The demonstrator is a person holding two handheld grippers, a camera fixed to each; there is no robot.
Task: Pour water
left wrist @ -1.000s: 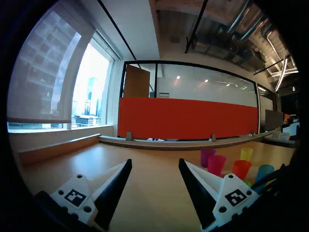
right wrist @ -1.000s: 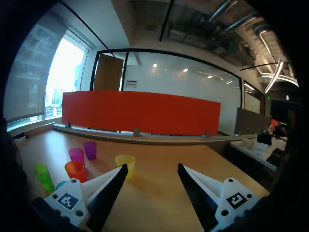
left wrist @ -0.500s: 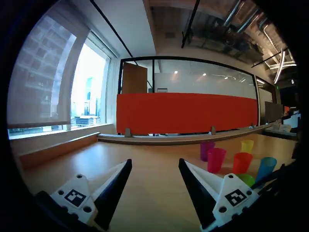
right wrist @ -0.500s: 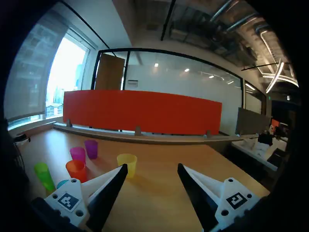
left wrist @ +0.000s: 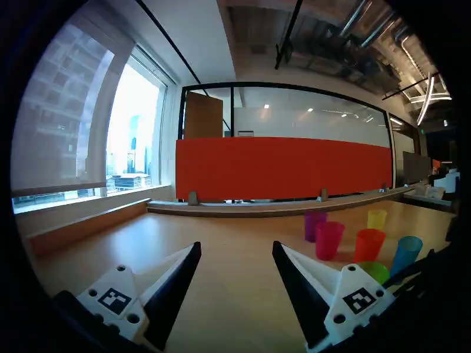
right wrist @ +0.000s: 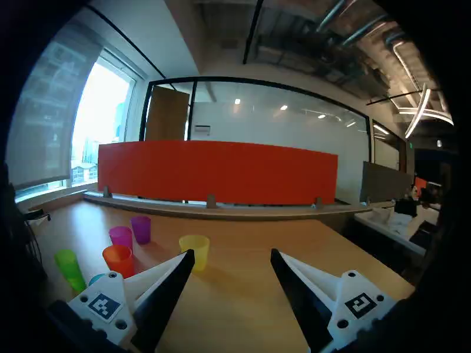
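Left gripper and right gripper hang wide open and empty above the table; the cups stand clustered ahead between them, the view hardly shifted in a second, red screen behind

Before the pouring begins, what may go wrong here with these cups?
The orange plastic cup and the pink plastic cup stand close together on the wooden table; the open right gripper, reaching for one, might knock the other.
The green plastic cup sits close to the open left gripper and could be tipped.
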